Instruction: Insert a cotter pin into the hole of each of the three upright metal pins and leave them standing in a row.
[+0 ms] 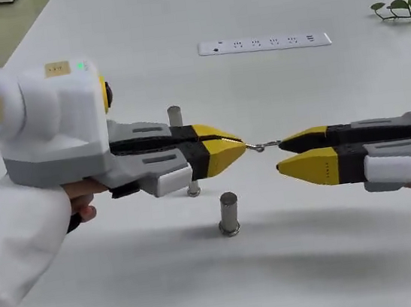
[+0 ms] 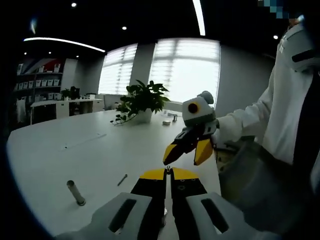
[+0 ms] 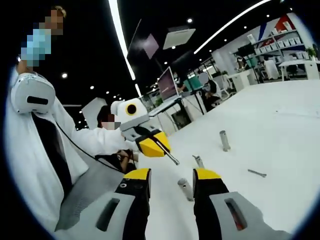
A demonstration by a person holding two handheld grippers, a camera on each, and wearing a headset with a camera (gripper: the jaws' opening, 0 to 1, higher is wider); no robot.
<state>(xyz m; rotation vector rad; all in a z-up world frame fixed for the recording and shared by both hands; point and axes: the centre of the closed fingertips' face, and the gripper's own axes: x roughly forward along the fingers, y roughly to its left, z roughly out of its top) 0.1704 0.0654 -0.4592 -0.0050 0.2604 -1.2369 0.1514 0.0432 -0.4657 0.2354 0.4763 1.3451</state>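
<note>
My left gripper (image 1: 239,147) is shut on a thin cotter pin (image 1: 256,147) that pokes out toward my right gripper (image 1: 281,155). The right gripper is open, its upper tip just right of the pin's end. Three upright metal pins stand on the white table: one in front (image 1: 228,213), one behind the left gripper (image 1: 175,116), and one mostly hidden under it (image 1: 194,190). The right gripper view shows the left gripper (image 3: 150,142) holding the cotter pin (image 3: 170,156) above my open right gripper (image 3: 172,176). In the left gripper view my left gripper (image 2: 169,173) is closed.
A spare cotter pin (image 3: 257,173) lies loose on the table (image 1: 340,257). A white power strip (image 1: 264,43) lies at the back, and a green plant (image 1: 402,5) sits at the far right. Another person's white sleeve (image 2: 250,120) is nearby.
</note>
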